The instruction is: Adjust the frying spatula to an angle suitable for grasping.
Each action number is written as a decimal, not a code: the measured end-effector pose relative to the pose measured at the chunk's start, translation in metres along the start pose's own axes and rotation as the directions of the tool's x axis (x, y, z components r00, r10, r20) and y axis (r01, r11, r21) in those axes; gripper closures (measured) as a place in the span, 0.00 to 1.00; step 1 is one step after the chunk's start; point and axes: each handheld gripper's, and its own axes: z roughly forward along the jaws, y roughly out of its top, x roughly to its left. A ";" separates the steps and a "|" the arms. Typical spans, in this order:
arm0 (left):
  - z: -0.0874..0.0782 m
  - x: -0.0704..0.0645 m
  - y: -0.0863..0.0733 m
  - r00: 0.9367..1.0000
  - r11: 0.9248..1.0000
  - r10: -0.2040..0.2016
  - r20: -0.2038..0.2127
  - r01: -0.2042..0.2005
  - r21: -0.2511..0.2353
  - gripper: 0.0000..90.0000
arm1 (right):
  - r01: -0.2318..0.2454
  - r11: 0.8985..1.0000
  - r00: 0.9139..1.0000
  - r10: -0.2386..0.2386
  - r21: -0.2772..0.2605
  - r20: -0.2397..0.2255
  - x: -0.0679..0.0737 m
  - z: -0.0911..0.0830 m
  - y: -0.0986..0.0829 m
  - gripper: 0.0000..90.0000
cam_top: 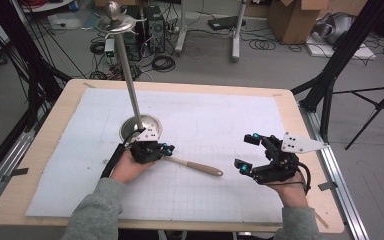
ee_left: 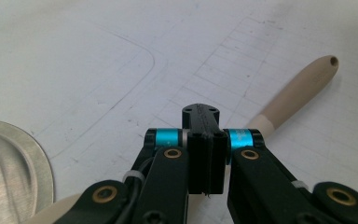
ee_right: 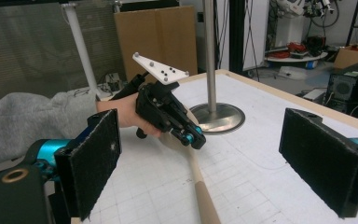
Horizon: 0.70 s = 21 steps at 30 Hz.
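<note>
spoon (cam_top: 198, 167) lies flat beside the stand (cam_top: 141, 128); left gripper (cam_top: 166, 148), jaws pressed together, seemingly grips it; right gripper (cam_top: 247, 154) gapes, unused.

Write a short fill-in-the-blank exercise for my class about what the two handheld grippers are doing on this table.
1. The left gripper has its jaws ____ over the wooden-handled utensil.
2. The right gripper has its jaws wide ____, with nothing between them.
3. The tall metal stand rises from a round ____ beside the left hand.
4. The utensil lies on the white ____ mat.

Missing words: shut; open; base; grid
</note>
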 end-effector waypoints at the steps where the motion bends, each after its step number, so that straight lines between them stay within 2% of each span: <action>1: 0.001 0.000 0.000 1.000 1.000 -0.003 -0.006 0.003 0.003 1.00 | 0.004 1.000 1.000 -0.004 0.000 0.000 0.000 0.000 0.000 0.13; 12: 0.006 -0.001 -0.003 1.000 0.999 0.003 -0.007 -0.002 0.036 1.00 | 0.005 1.000 1.000 -0.005 -0.004 0.003 0.001 0.000 0.000 0.13; 21: 0.010 -0.001 -0.006 0.999 0.996 0.015 -0.029 -0.013 0.083 1.00 | 0.003 1.000 1.000 -0.003 -0.009 0.001 0.000 -0.001 0.000 0.13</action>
